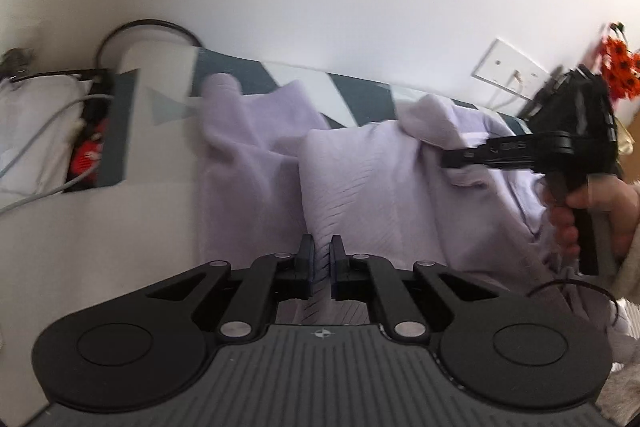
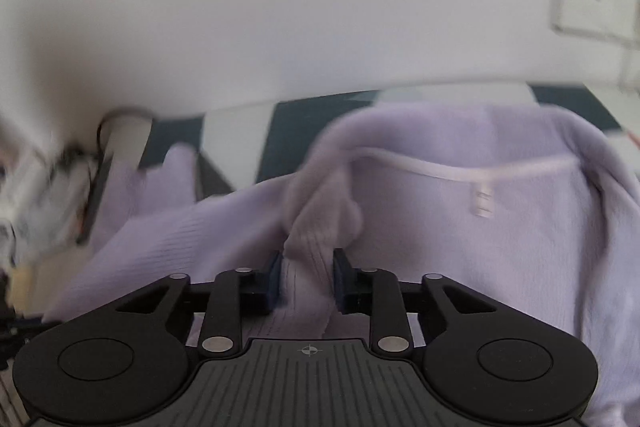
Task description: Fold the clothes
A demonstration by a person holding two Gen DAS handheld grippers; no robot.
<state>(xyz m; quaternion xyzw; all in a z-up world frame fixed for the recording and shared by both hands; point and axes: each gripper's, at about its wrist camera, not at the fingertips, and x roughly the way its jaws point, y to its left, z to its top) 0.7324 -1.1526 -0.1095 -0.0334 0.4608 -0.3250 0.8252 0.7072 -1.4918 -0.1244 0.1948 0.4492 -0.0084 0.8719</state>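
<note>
A pale lilac ribbed garment [image 1: 360,171] lies rumpled across a table with a dark-and-white patterned cover. My left gripper [image 1: 322,259] is shut on a fold of its fabric at the near edge. The right gripper [image 1: 448,159] shows in the left wrist view at the right, held by a hand [image 1: 600,211], its fingers pinching the cloth. In the right wrist view the right gripper [image 2: 307,267] is shut on a bunched ridge of the lilac garment [image 2: 460,227]; the neck seam and a small label [image 2: 482,203] lie just beyond.
A white wall rises behind the table with a wall socket plate [image 1: 508,67]. Cables and a red-and-black item [image 1: 90,147] lie at the left beside white cloth. Orange flowers [image 1: 620,67] stand at the far right. The patterned cover [image 1: 248,75] shows at the back.
</note>
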